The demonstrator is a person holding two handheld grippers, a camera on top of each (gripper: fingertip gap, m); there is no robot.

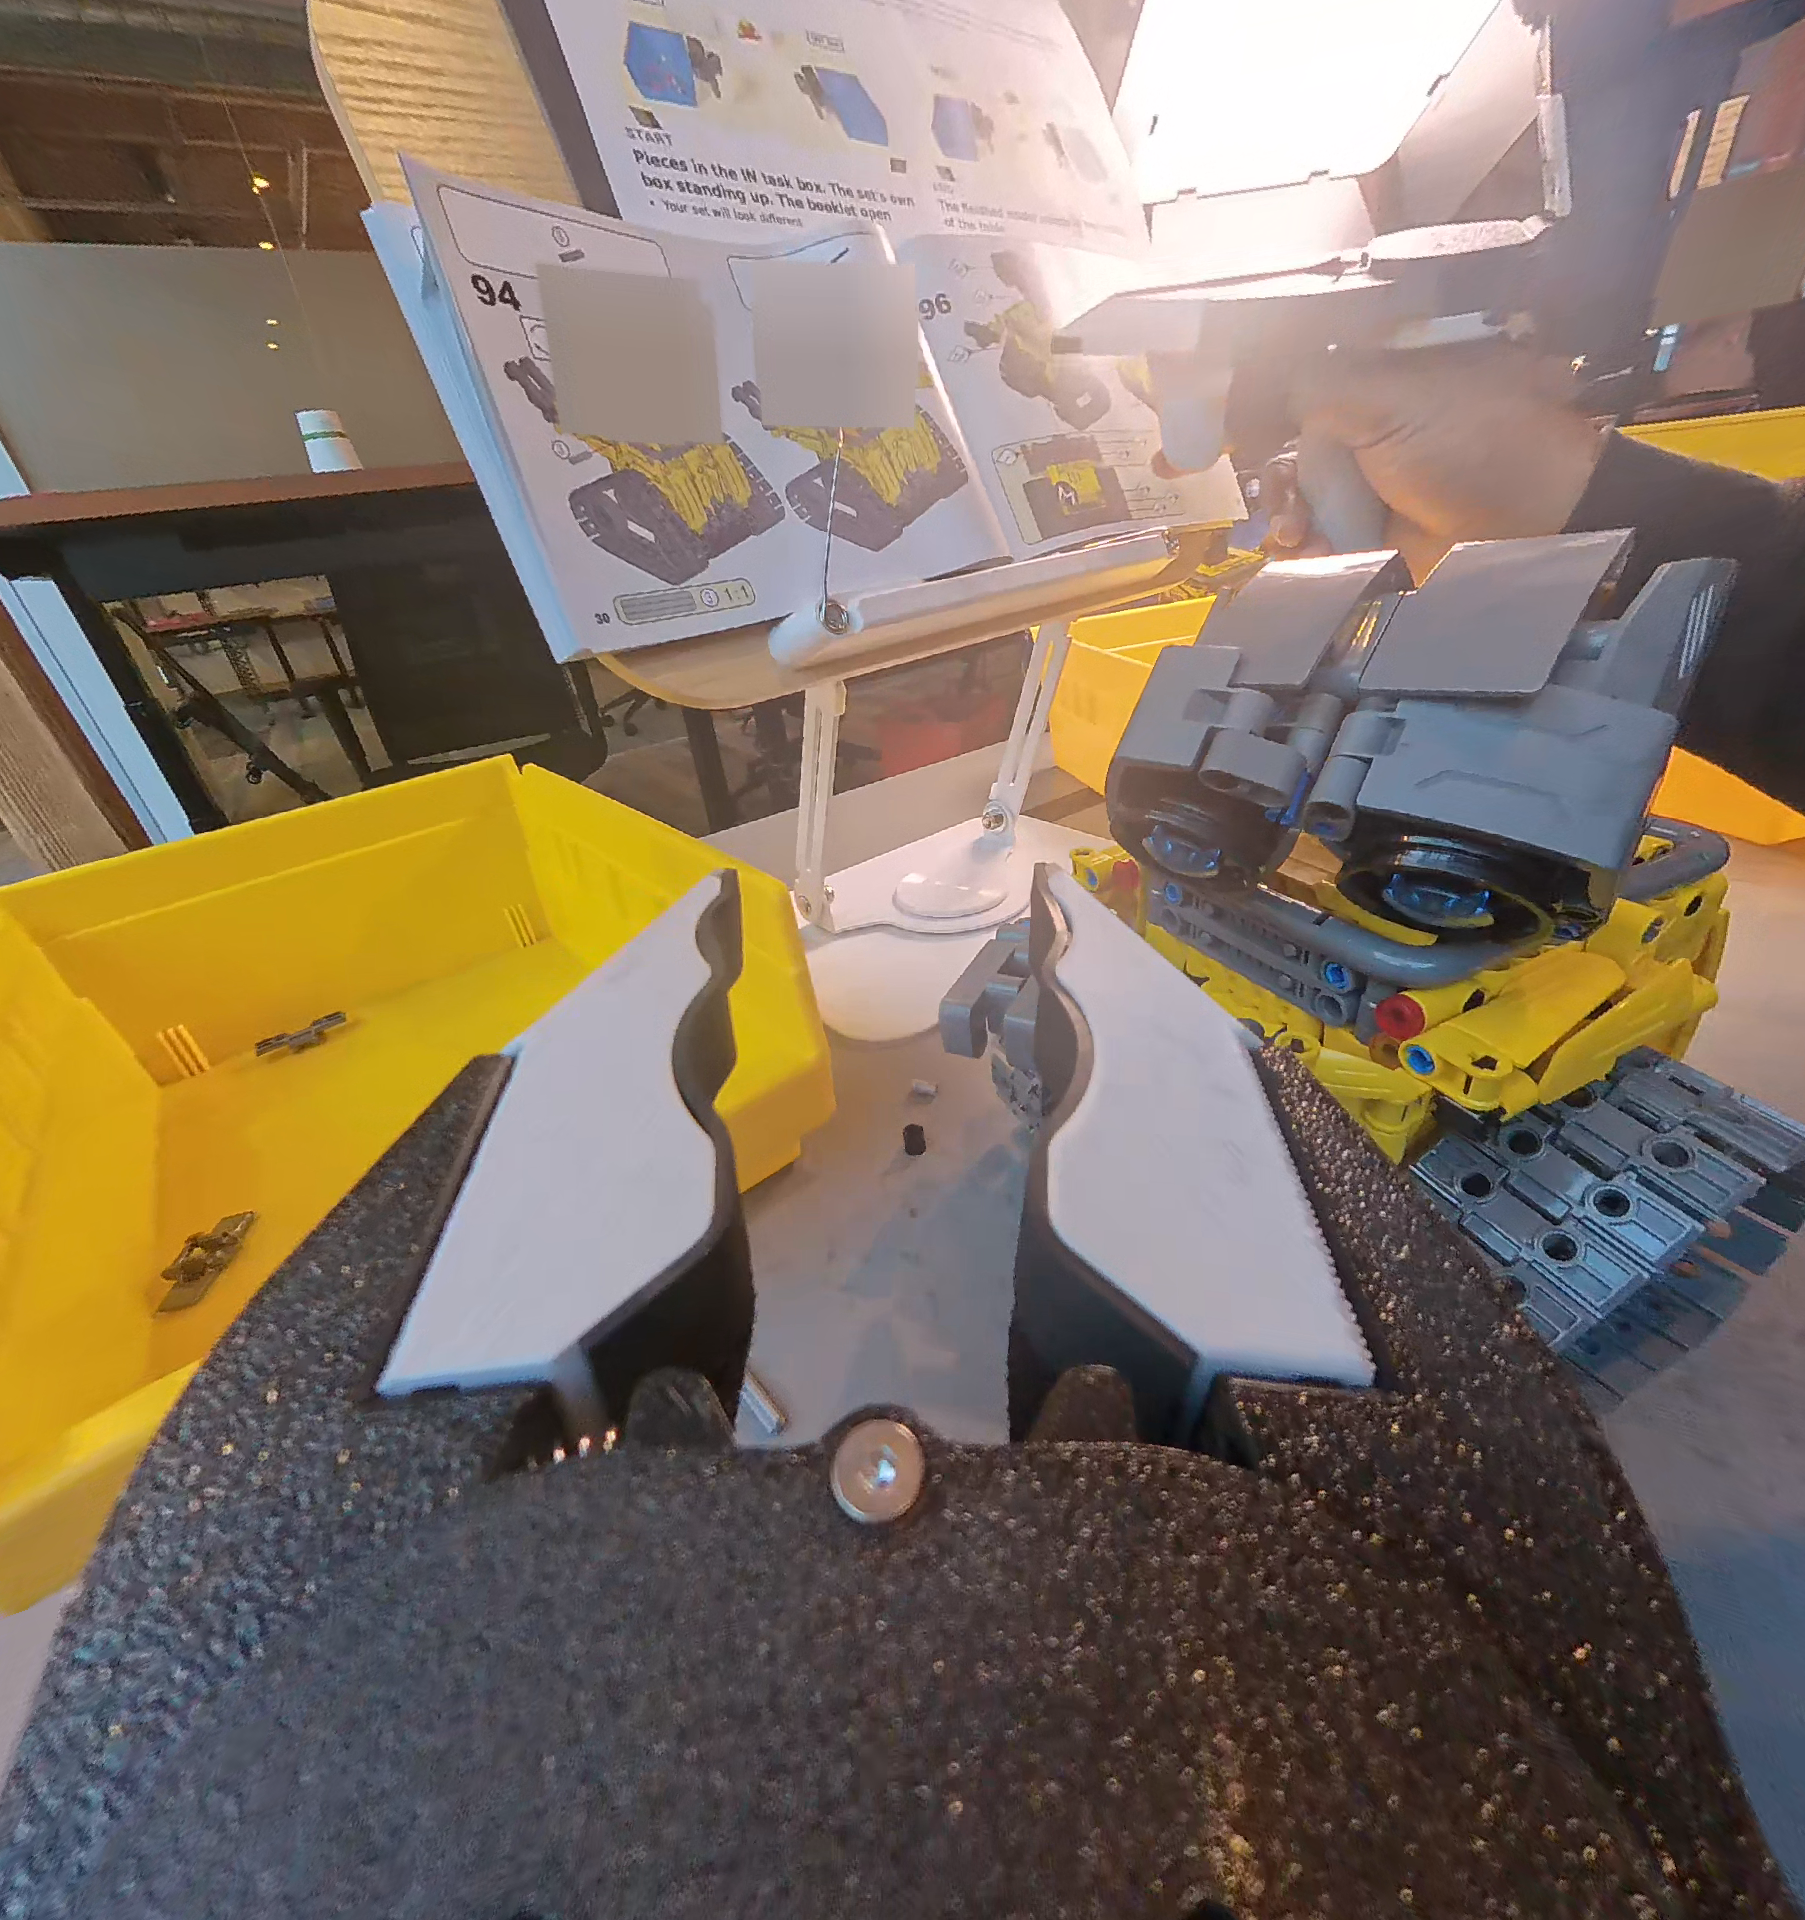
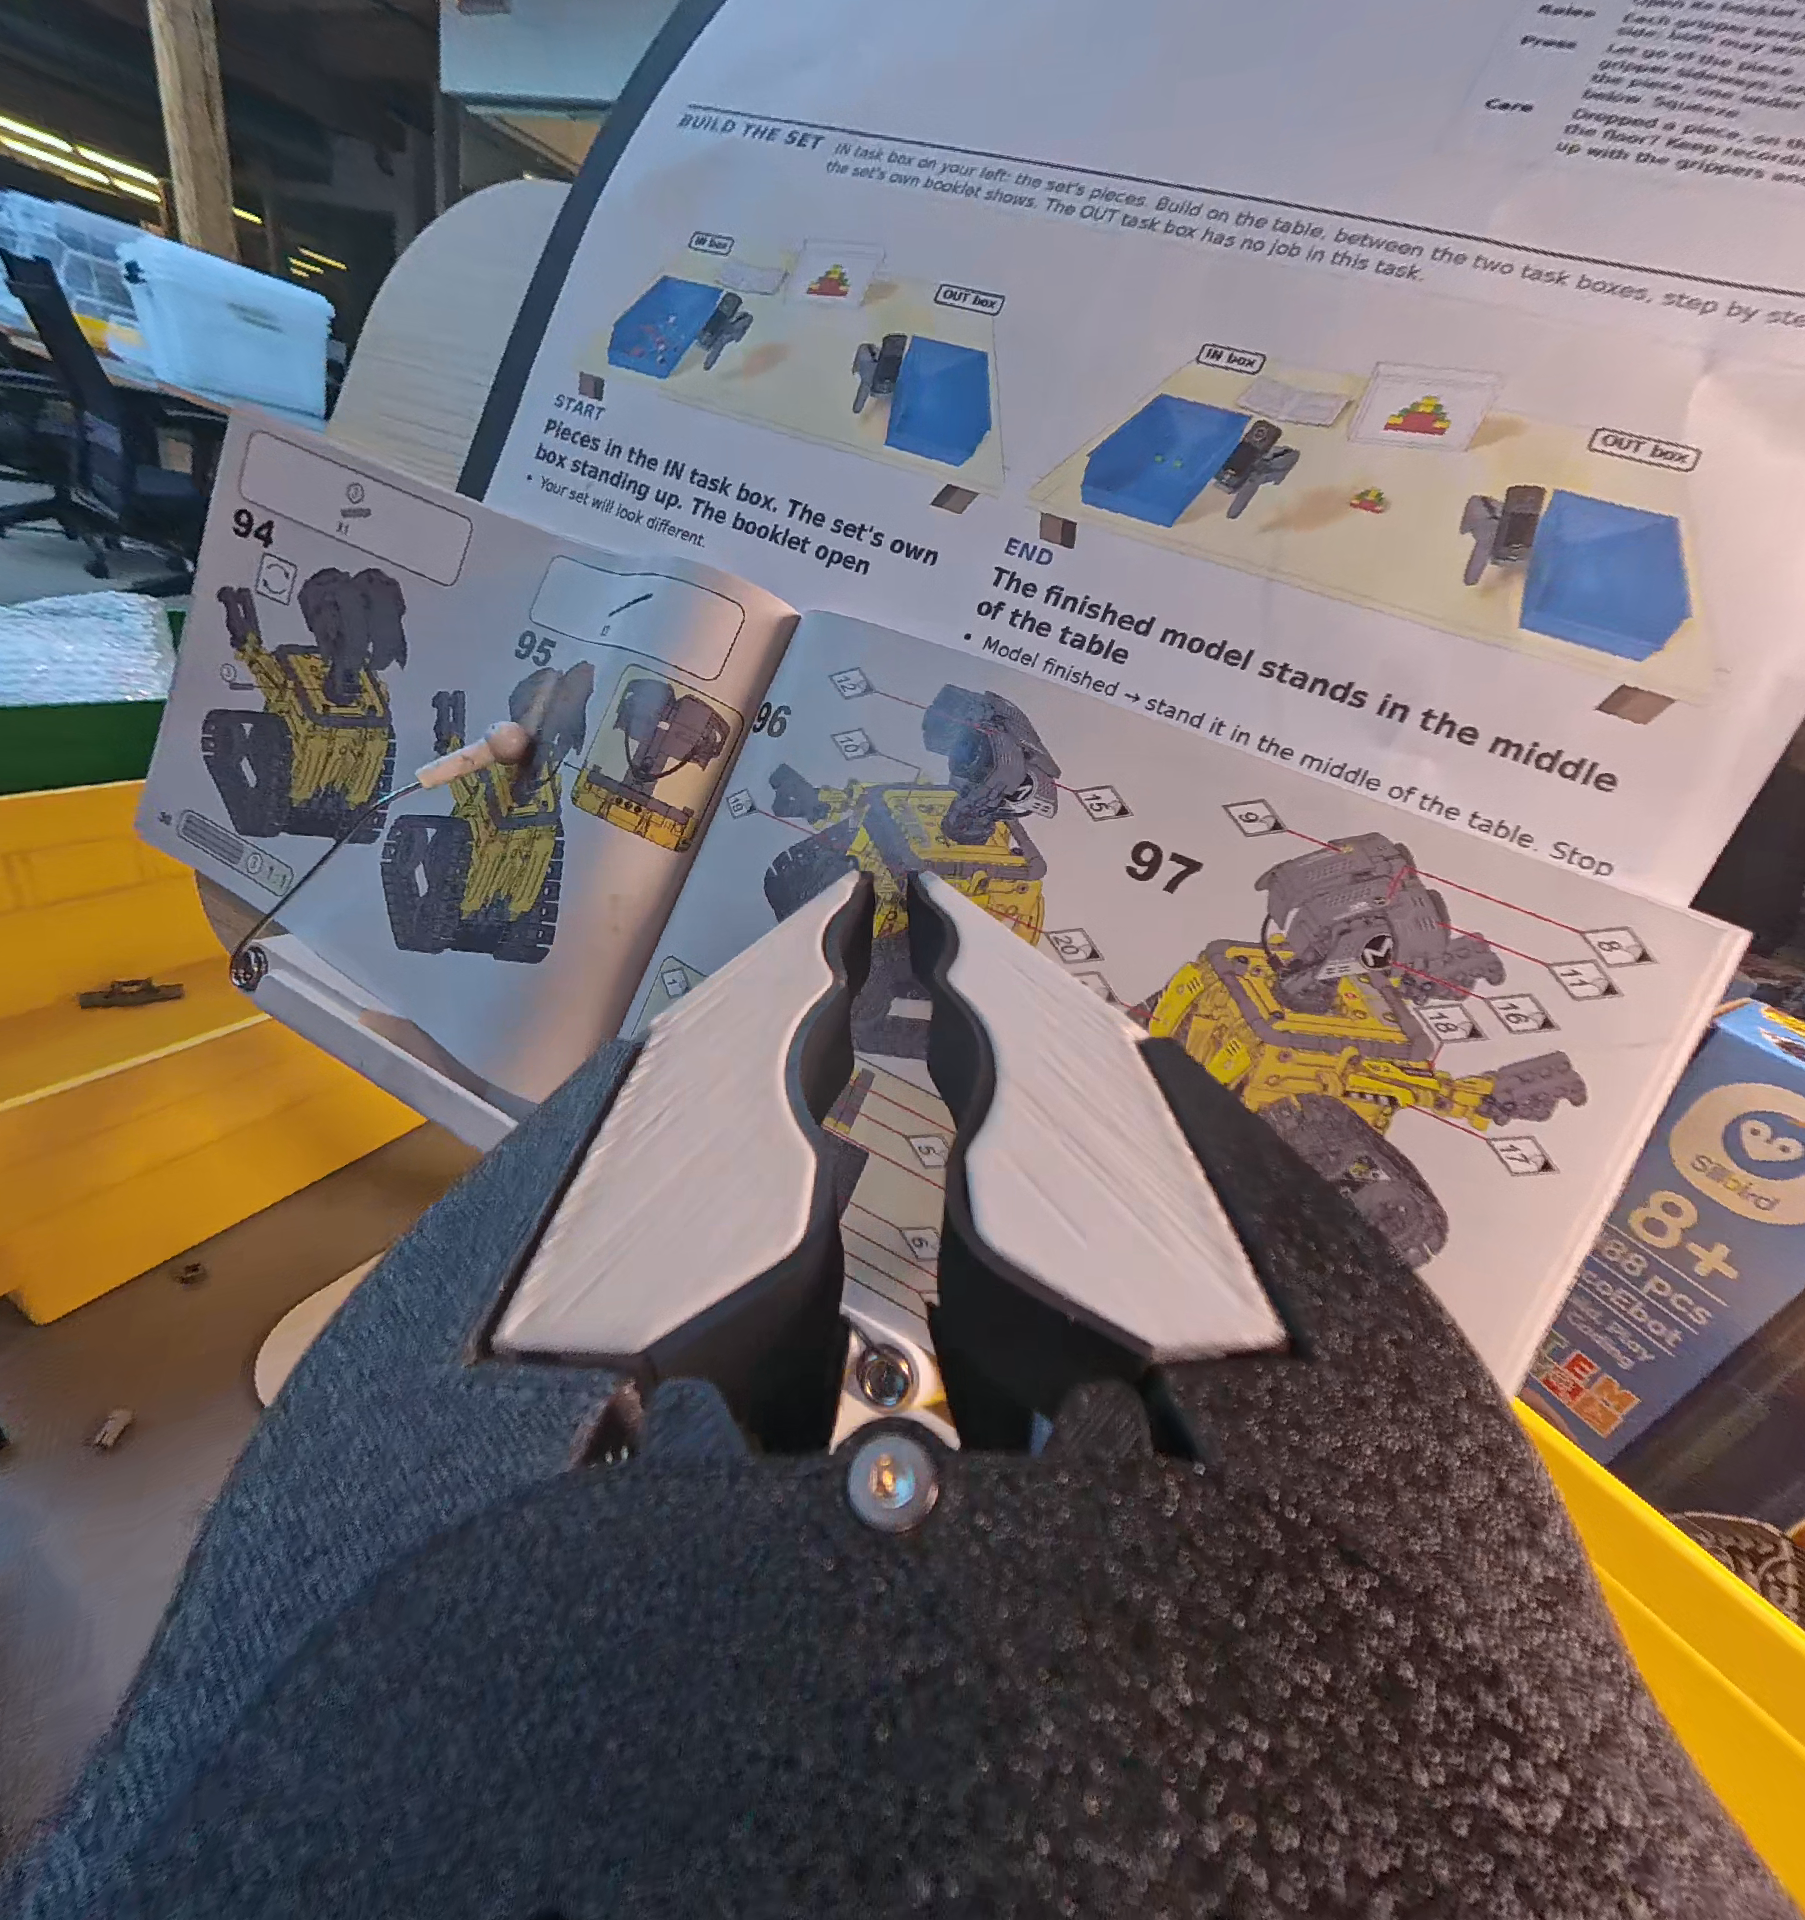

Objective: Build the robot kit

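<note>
My left gripper point(image 1: 882, 904) is open and empty, low over the table. A small grey brick assembly point(image 1: 981, 1003) stands just inside its right finger, partly hidden by it. A yellow and grey tracked robot model point(image 1: 1449, 997) with a grey binocular head point(image 1: 1397, 748) stands to the right. My right gripper point(image 2: 890, 883) is shut with a slim gap at the tips, holding nothing, right in front of the open booklet point(image 2: 1189, 831). In the left wrist view it shows washed out, held by a hand point(image 1: 1397, 457) at the booklet's point(image 1: 649, 520) right page.
A yellow bin point(image 1: 254, 862) with a few small pieces sits left, also in the right wrist view point(image 2: 98, 1091). A white stand point(image 1: 939, 894) carries the booklet and a printed sheet point(image 2: 1189, 416). Loose bits point(image 1: 919, 1089) lie on the table. A blue box point(image 2: 1708, 1226) stands in another yellow bin point(image 2: 1708, 1662). One gripper's finger ends stand about 30 centimetres off the other's.
</note>
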